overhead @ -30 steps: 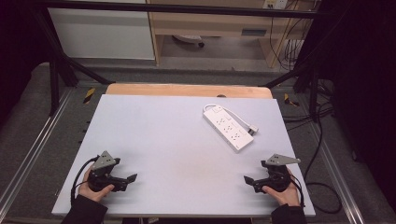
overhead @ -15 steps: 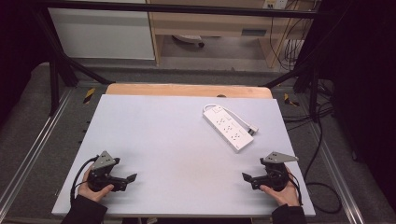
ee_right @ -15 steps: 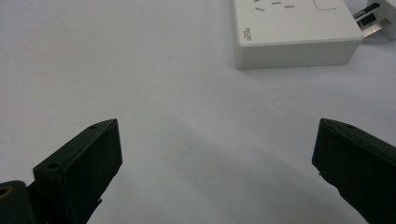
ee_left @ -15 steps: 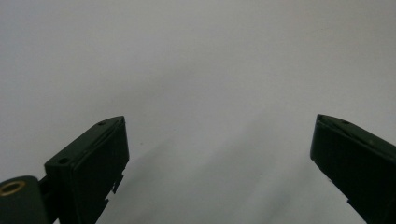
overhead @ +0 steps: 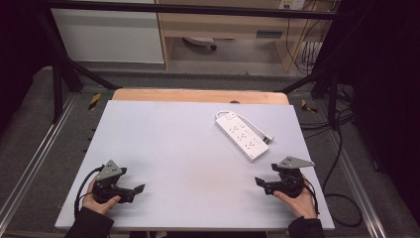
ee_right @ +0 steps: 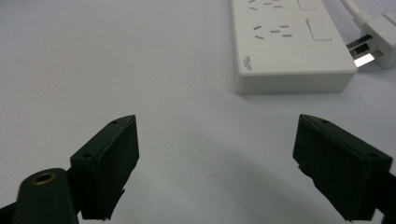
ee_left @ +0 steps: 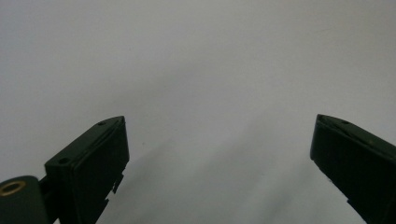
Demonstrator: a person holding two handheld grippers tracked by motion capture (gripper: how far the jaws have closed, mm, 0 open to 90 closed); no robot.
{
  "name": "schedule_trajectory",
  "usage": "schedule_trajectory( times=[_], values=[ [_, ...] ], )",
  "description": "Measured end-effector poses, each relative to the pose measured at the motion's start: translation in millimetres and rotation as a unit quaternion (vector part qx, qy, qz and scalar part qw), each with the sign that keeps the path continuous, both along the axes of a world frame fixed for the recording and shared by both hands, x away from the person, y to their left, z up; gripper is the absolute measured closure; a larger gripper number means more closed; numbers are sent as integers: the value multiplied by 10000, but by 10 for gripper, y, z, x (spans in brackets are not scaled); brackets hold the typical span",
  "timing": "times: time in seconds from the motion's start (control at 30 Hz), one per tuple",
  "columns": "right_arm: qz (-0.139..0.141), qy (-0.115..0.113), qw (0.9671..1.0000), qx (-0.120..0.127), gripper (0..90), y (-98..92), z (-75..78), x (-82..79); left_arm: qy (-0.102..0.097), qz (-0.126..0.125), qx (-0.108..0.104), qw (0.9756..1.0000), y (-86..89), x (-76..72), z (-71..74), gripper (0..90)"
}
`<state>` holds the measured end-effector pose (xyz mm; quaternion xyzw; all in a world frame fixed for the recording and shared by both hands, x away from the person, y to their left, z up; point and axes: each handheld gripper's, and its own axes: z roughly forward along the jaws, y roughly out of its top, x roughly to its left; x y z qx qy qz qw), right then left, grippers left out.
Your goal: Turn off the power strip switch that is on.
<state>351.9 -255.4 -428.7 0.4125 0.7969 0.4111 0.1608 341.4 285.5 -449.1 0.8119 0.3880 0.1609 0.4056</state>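
From the high view, a pale grey table [overhead: 188, 148] spreads out with a wooden edge [overhead: 198, 95] along its far side. A white power strip [overhead: 242, 136] lies flat on the far right part of the table, set at a slant, its cord and plug [overhead: 267, 138] tucked just beside its right edge. The left gripper [overhead: 134, 189] sits at the near left corner, held in the person's left hand [overhead: 96, 201], its jaws pointing right toward the middle of the table. The right gripper [overhead: 261, 182] sits at the near right, held in the right hand [overhead: 297, 201], its jaws pointing left; it lies near the power strip's closer end but apart from it. Each gripper carries a grey three-cornered plate on top. A black cable [overhead: 341, 198] loops on the floor to the right of the table.

In the left gripper view, the left gripper [ee_left: 218, 140] has its two black jaws spread wide, released, with nothing between them but bare table [ee_left: 210, 60].

In the right gripper view, the right gripper [ee_right: 217, 140] likewise has its jaws spread wide and grasps nothing. Beyond them, up and to the right, lies the end of the power strip [ee_right: 285, 42], sockets facing up, with the plug [ee_right: 373, 32] and its metal prongs resting against its right side.
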Motion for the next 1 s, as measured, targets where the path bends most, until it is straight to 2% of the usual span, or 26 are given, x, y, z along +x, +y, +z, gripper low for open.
schedule_trajectory(
  times=[0.2, 0.3, 0.6, 1.0],
  values=[
    [41, -83, 9999, -74, 268, 88, 67, 58, -7, 14, -4, 10000, 1, -2, 4, 44],
    [37, -120, 9999, -16, 300, 105, 81, 77, -8, 9, 0, 10000, 0, -2, 4, 44],
    [-9, -127, 9999, 68, 477, 161, 163, 177, -13, 10, 5, 10000, 0, -2, 5, 45],
    [-81, -119, 9999, 65, 638, 196, 146, 286, -23, 15, 6, 10000, 2, -3, 8, 46]
  ],
)
